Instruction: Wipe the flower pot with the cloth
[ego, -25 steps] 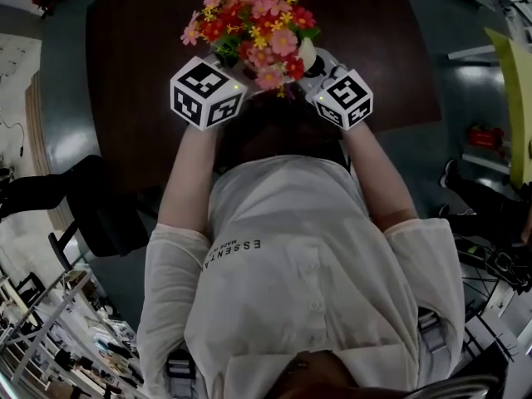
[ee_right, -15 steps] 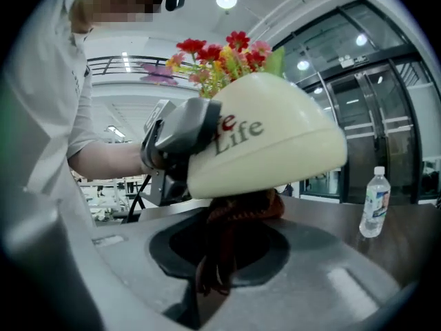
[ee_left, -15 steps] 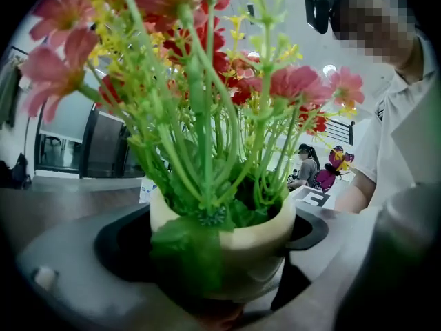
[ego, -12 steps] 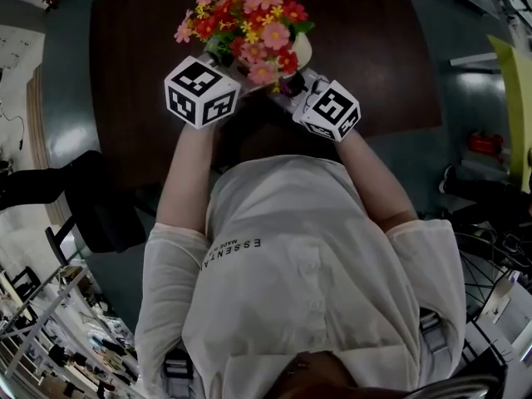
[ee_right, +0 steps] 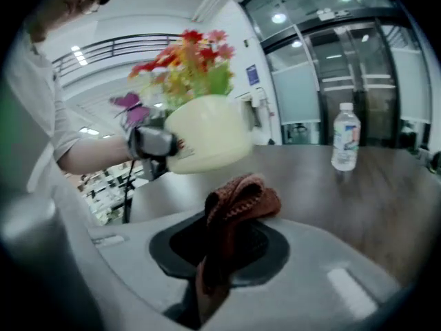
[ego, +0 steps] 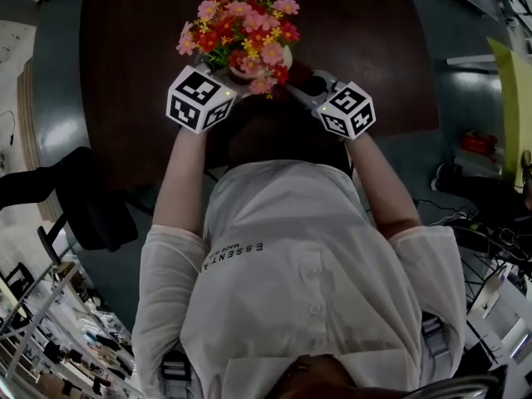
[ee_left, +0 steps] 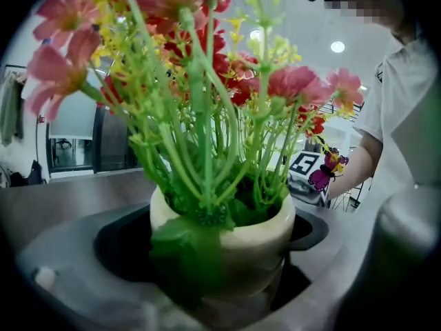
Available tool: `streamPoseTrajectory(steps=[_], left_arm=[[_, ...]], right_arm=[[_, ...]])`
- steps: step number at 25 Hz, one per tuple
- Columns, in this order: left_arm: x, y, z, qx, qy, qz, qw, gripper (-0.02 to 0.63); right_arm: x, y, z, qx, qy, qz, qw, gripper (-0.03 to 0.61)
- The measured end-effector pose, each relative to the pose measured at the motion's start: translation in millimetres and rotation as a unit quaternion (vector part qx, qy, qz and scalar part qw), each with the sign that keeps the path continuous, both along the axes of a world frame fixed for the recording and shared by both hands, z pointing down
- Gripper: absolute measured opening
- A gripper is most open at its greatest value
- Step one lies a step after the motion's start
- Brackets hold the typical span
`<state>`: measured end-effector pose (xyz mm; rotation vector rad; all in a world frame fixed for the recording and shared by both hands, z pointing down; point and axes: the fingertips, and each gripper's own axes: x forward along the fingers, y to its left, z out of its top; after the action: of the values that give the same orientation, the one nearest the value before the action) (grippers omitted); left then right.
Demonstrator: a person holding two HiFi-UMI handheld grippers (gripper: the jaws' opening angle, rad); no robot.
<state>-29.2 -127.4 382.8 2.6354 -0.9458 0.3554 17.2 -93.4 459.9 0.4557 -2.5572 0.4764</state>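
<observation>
A cream flower pot [ee_left: 231, 243] full of pink, red and yellow artificial flowers [ego: 239, 27] sits between the jaws of my left gripper [ee_left: 220, 285], which is shut on its lower body. In the right gripper view the pot [ee_right: 207, 135] looks raised off the table and tilted, with the left gripper [ee_right: 153, 145] at its left side. My right gripper [ee_right: 227, 254] is shut on a crumpled reddish-brown cloth [ee_right: 238, 202]. The cloth is a short way in front of the pot, not touching it. In the head view the right gripper [ego: 309, 86] is to the right of the pot [ego: 283, 58].
A dark wooden table [ego: 366, 48] lies under both grippers. A clear water bottle [ee_right: 344, 138] stands on it farther back. A black chair [ego: 91, 202] is at the table's left, and cables and gear [ego: 482, 148] lie on the floor at the right.
The right gripper with the cloth dipped in under the pot's near side, then drew back out to the right. The pot and flowers shifted slightly left with the left gripper.
</observation>
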Motion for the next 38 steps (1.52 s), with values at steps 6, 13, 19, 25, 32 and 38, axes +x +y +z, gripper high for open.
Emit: streamPoseTrajectory(steps=[6, 13, 19, 25, 32, 38], left_arm=[[12.8, 3.3, 51.5, -0.025, -0.032, 0.029, 0.9988, 0.557], [22.3, 2.6, 101.2, -0.019, -0.091, 0.082, 0.9923, 0.557], [30.4, 4.8, 124.6, -0.017, -0.083, 0.094, 0.9919, 0.558], [36.5, 7.0, 142.8, 0.0, -0.088, 0.095, 0.9916, 0.56], [41.5, 10.8, 145.7, 0.01, -0.094, 0.112, 0.9892, 0.558], [20.9, 25.4, 144.2, -0.019, -0.077, 0.088, 0.993, 0.627]], right_arm=[[40.9, -76.0, -35.7, 0.036, -0.059, 0.161, 0.985, 0.051], [15.5, -82.7, -36.1, 0.033, -0.103, 0.148, 0.983, 0.051], [12.0, -69.8, -10.7, 0.017, -0.093, 0.129, 0.987, 0.051], [15.8, -65.7, 5.2, 0.013, -0.08, 0.124, 0.989, 0.051], [21.4, -62.4, 9.0, 0.006, -0.09, 0.139, 0.986, 0.051], [39.9, -61.9, 7.3, 0.011, -0.065, 0.197, 0.978, 0.051]])
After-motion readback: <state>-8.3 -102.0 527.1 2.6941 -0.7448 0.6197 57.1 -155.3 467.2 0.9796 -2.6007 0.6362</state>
